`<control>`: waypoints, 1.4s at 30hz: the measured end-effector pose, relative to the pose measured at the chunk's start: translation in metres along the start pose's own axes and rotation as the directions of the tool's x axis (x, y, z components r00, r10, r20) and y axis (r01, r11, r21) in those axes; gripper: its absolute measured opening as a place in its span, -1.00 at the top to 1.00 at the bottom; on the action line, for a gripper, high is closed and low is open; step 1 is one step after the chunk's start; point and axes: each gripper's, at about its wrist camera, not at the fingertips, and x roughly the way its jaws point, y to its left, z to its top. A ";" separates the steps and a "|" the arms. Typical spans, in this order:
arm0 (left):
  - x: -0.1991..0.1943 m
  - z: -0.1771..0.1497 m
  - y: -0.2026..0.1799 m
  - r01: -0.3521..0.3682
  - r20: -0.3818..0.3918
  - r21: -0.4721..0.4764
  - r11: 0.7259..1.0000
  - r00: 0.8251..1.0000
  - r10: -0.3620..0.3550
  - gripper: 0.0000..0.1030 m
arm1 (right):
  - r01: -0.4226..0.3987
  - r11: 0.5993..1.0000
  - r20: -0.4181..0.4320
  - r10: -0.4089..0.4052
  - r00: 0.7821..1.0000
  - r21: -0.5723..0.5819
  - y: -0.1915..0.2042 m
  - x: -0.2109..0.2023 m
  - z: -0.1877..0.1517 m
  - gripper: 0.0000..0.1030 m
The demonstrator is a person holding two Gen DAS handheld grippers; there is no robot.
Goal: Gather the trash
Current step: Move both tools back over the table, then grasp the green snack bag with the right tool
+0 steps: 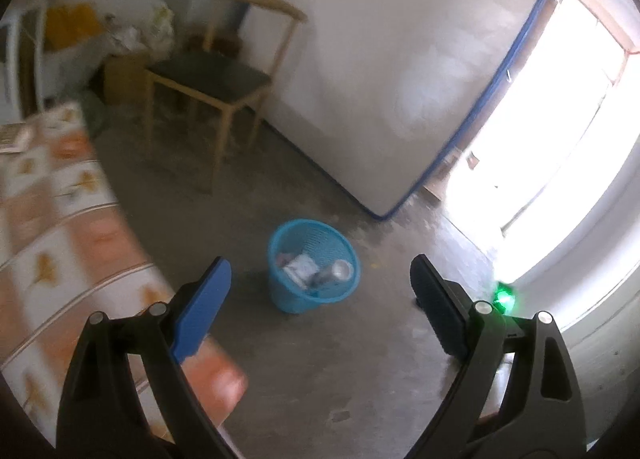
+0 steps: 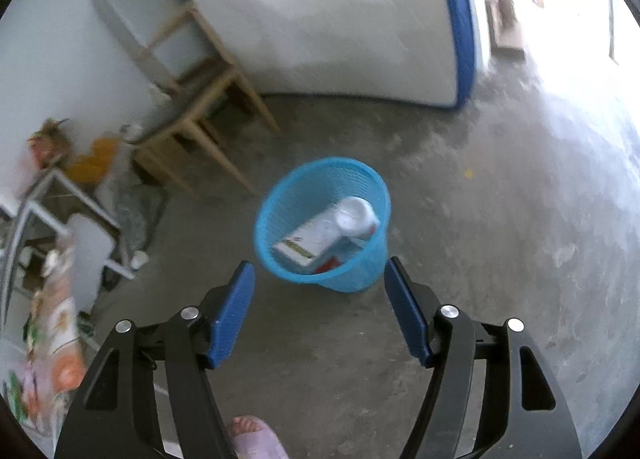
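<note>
Both tongs, left [image 1: 320, 301] and right [image 2: 320, 309], gape wide and hold nothing. The round blue plastic mesh bin [image 2: 276, 219] stands on the grey concrete floor [image 2: 480, 259] at twelve o'clock, with a white carton [image 2: 310, 237] and silver can [image 1: 340, 269] inside.

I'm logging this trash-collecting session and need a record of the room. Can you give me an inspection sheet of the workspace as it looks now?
Surface: bare grey concrete floor, stained and dusty.
Job's things: blue mesh wastebasket standing upright on the floor, holding a can, a flat carton and other scraps.
Clutter: boxes and bags piled against the far wall, blurred.
Grippers: left tool open and holding nothing; right tool open and holding nothing, above the basket's near rim.
Cables: nothing seen.
Surroundings: wooden chair, mattress leaning on the wall, patterned tablecloth at left, bright doorway at right.
</note>
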 end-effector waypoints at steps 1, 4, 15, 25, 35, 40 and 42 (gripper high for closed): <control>-0.020 -0.011 0.006 -0.020 0.021 0.000 1.000 1.000 0.020 -0.69 | -0.022 1.000 0.012 0.022 1.000 -0.011 0.007 -0.013 -0.002 -0.42; -0.070 -0.037 0.023 -0.079 0.079 -0.012 0.997 0.994 0.080 -0.69 | -0.102 0.994 0.013 0.102 0.995 -0.047 0.033 -0.041 -0.007 -0.43; -0.237 -0.135 0.125 -0.311 0.256 -0.258 0.915 0.891 0.375 -0.69 | -0.391 0.901 -0.114 0.375 0.920 -0.188 0.177 -0.075 -0.008 -0.43; -0.323 -0.193 0.195 -0.369 0.330 -0.489 0.791 0.761 0.559 -0.69 | -0.676 0.710 -0.422 0.561 0.712 -0.197 0.352 -0.059 -0.068 -0.43; -0.355 -0.239 0.251 -0.384 0.258 -0.621 0.683 0.723 0.641 -0.69 | -0.835 0.550 -0.754 0.535 0.381 -0.031 0.546 -0.019 -0.195 -0.43; -0.364 -0.251 0.265 -0.387 0.236 -0.654 0.651 0.712 0.661 -0.69 | -0.812 0.582 -0.826 0.442 0.350 -0.033 0.614 0.018 -0.256 -0.43; -0.368 -0.254 0.270 -0.394 0.227 -0.660 0.640 0.707 0.670 -0.69 | -0.799 0.600 -0.842 0.409 0.352 -0.043 0.631 0.030 -0.273 -0.43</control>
